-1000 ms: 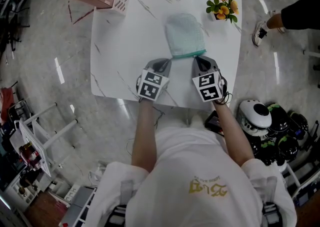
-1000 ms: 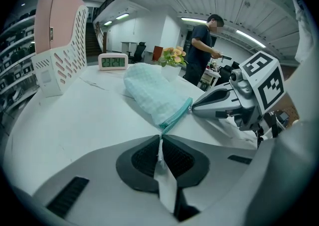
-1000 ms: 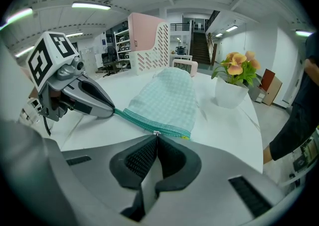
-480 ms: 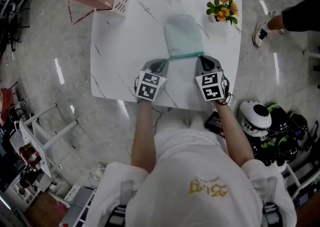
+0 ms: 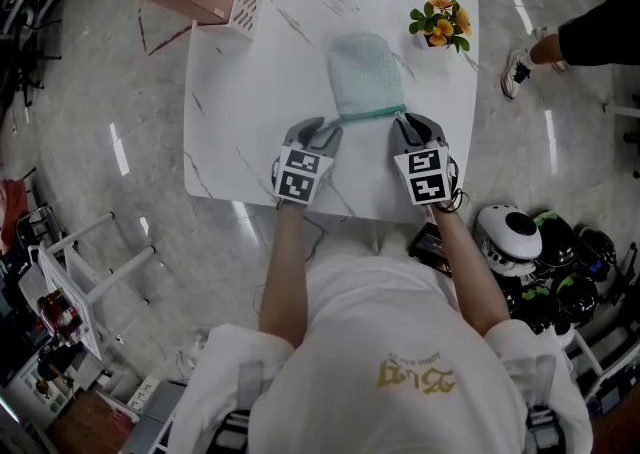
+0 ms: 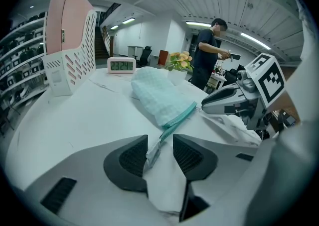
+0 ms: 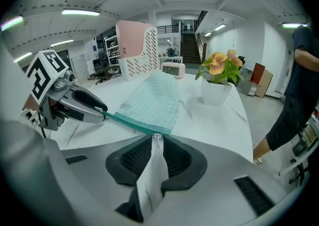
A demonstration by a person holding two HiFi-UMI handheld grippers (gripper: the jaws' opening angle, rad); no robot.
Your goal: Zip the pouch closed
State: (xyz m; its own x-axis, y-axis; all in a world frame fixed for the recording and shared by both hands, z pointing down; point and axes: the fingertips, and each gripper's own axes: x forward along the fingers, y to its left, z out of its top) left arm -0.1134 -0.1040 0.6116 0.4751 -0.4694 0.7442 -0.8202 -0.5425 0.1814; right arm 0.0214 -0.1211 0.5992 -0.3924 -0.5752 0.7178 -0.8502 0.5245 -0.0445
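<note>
Grey ribbed pads of the left tongs (image 6: 160, 143) stand well apart, having just been opening. The loose zip tail (image 6: 153, 153) lies in the gap, leaning toward the left pad, and nothing clamps it. The right tongs (image 7: 158, 143) have also just been opening, though less far. A narrow gap shows between their pads, and the small zip pull (image 7: 157, 137) sits at its mouth, no longer pinched as far as I can tell.

Between the two tools runs the darker green zip (image 5: 372, 113), straight across from the left tongs (image 5: 322, 126) to the right tongs (image 5: 403, 122), each at its own end of it. The pull is at the right-hand end, so the right hand is the nearer one to it. No gap shows along the teeth in either gripper view, so the zip looks closed.

Beyond that edge the mint pouch (image 5: 365, 72) lies flat on the white marble surface (image 5: 250, 92), its long axis pointing away from the person, square to the zip. Any further pull would have to run sideways along the zip, but my guess is that only backing both tools off toward the person remains.
</note>
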